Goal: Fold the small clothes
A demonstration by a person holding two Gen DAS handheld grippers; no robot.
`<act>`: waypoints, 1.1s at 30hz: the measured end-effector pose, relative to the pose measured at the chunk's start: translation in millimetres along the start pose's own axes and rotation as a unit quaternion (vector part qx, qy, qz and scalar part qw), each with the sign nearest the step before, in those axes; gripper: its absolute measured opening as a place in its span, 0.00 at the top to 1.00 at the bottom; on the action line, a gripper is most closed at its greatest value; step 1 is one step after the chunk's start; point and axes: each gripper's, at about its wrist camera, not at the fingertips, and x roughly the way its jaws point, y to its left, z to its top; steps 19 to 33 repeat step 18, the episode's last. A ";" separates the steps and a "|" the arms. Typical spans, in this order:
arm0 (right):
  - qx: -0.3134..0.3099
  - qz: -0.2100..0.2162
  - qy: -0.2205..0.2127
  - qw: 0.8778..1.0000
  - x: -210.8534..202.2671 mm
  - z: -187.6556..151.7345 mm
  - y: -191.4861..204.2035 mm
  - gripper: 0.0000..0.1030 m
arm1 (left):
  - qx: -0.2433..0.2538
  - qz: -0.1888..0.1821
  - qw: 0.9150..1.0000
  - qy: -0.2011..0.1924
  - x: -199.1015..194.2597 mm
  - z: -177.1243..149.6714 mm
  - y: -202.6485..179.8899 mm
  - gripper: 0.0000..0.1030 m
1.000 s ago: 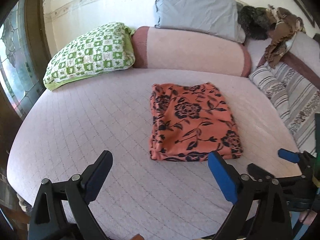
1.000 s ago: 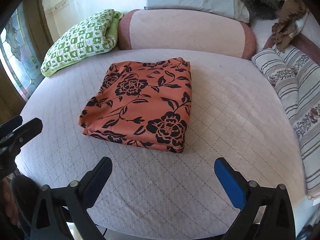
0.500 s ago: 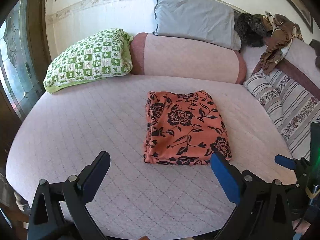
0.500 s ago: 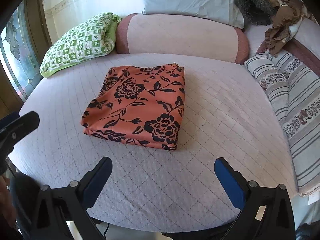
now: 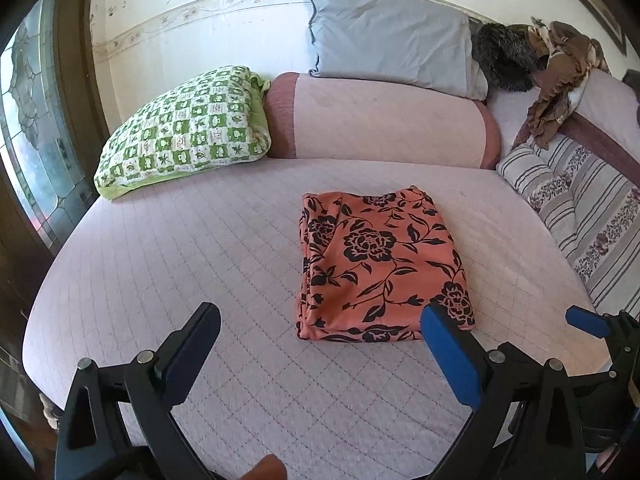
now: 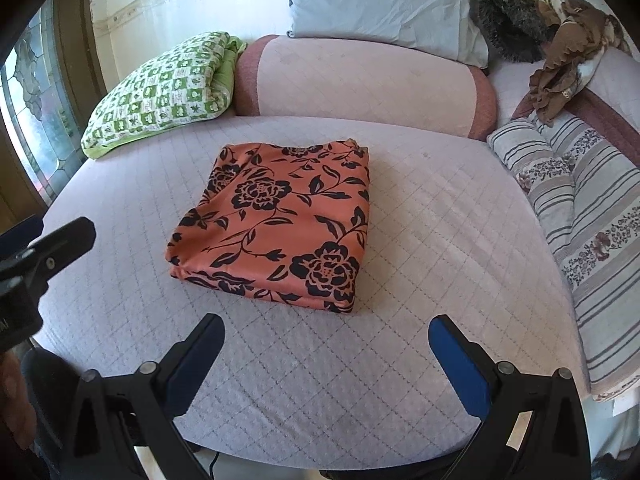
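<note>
An orange cloth with black flowers (image 5: 376,268) lies folded into a flat rectangle in the middle of the pale quilted bed (image 5: 200,248); it also shows in the right wrist view (image 6: 280,220). My left gripper (image 5: 320,336) is open and empty, held above the bed's near edge in front of the cloth. My right gripper (image 6: 326,344) is open and empty, also short of the cloth. Each gripper shows at the edge of the other's view: the right (image 5: 592,324), the left (image 6: 52,244).
At the back stand a green checked pillow (image 5: 180,132), a pink bolster (image 5: 380,120) and a grey pillow (image 5: 392,36). Striped cushions (image 5: 580,200) and a heap of brown clothes (image 5: 560,64) lie at the right. A window (image 5: 28,128) is at the left.
Both grippers have drawn back from the folded cloth and risen a little, so it looks smaller and farther. The cloth has not moved. Both stay open.
</note>
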 end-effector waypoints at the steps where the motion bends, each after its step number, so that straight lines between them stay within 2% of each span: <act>1: 0.000 0.000 0.001 1.000 1.1 0.4 -0.4 0.00 | 0.001 0.000 1.000 0.003 1.7 0.7 -0.2 0.03; 12: 0.003 -0.003 0.006 1.000 11.3 7.1 -2.2 0.00 | 0.001 -0.002 1.000 0.017 17.7 8.4 -0.6 0.03; 17: 0.004 -0.004 0.008 1.000 16.5 10.4 -2.2 0.00 | 0.009 0.009 1.000 -0.006 15.4 12.7 -3.3 0.03; 33: 0.005 -0.003 0.009 1.000 17.8 11.1 -2.7 0.00 | 0.011 0.006 1.000 -0.005 16.0 14.1 -3.5 0.03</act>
